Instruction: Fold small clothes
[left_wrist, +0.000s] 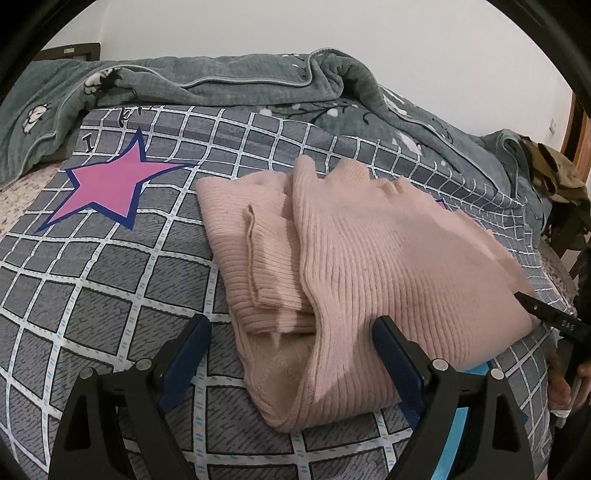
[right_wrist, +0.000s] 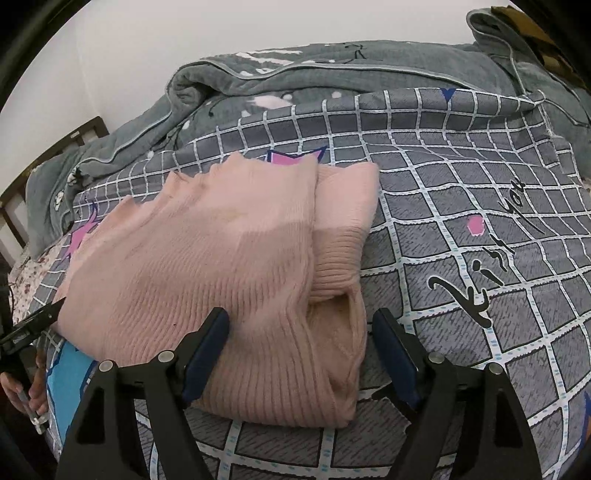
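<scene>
My left gripper (left_wrist: 291, 338) hangs wide open just above the near edge of the pink sweater (left_wrist: 354, 251), holding nothing; one blue pad sits over the bare bedspread (left_wrist: 110, 280), the other over the sweater's upper layer. My right gripper (right_wrist: 301, 338) is open too and empty, its inner pad resting on or just over the knit, its outer pad beyond the sweater's side over the bedspread (right_wrist: 480, 206).

The sweater lies in the middle of the bed, already folded into a stacked bundle, with a ribbed sleeve or cuff tucked between the layers. Behind it, along the far edge of the bed, a grey-green quilt (left_wrist: 221, 77) is heaped up.

I judge the knit to be light, soft and floppy, with no stiffness of its own, so it will sag from any single pinch and the layers may slide over one another. The ribbing should give the pads good grip. The best hold looks like the thick folded edge nearest me, pinching all layers together, one gripper at each near corner.

Both grippers come in low from the near side of the bed, pointing forward and slightly down. In each view, the other gripper's tip shows at the sweater's side.
</scene>
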